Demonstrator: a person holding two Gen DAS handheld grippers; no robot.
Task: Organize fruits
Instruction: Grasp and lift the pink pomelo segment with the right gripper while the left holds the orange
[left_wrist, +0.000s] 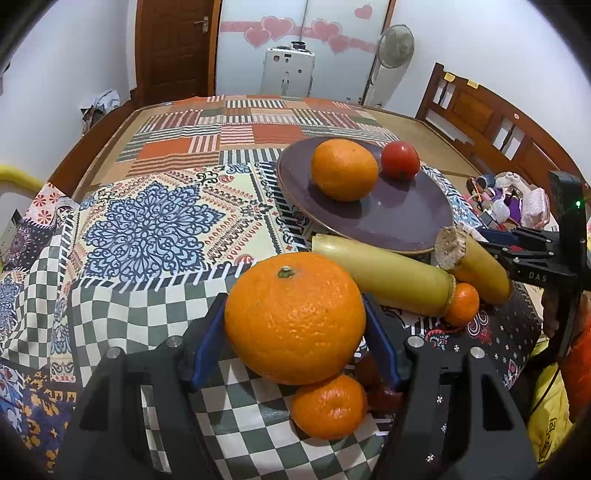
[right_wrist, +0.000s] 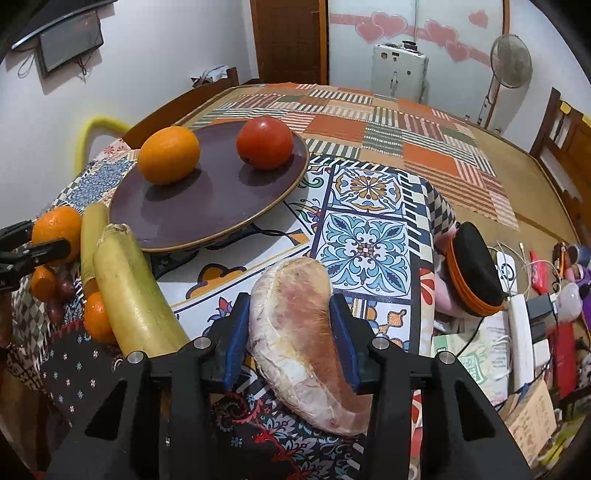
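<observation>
Two fruits, seemingly clamped between tongs (left_wrist: 295, 325).

big round orange (left_wrist: 294, 317): dimpled, glossy peel | dark purple round plate (left_wrist: 399, 218): smooth, semi-gloss glaze | pale yellow cut cane stick (left_wrist: 388, 280): waxy skin, fibrous rough end | patterned patchwork cloth (left_wrist: 147, 229): matt woven | left claw (left_wrist: 295, 350): matt black plastic, blue pads

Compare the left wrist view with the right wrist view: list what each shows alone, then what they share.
Left wrist only: the left tongs shut on a large orange, with a small mandarin below it.
Right wrist only: the right tongs shut on a peeled pomelo segment, and a black zip case.
Both: the purple plate holding an orange and a red fruit, plus two sugarcane pieces.
</observation>
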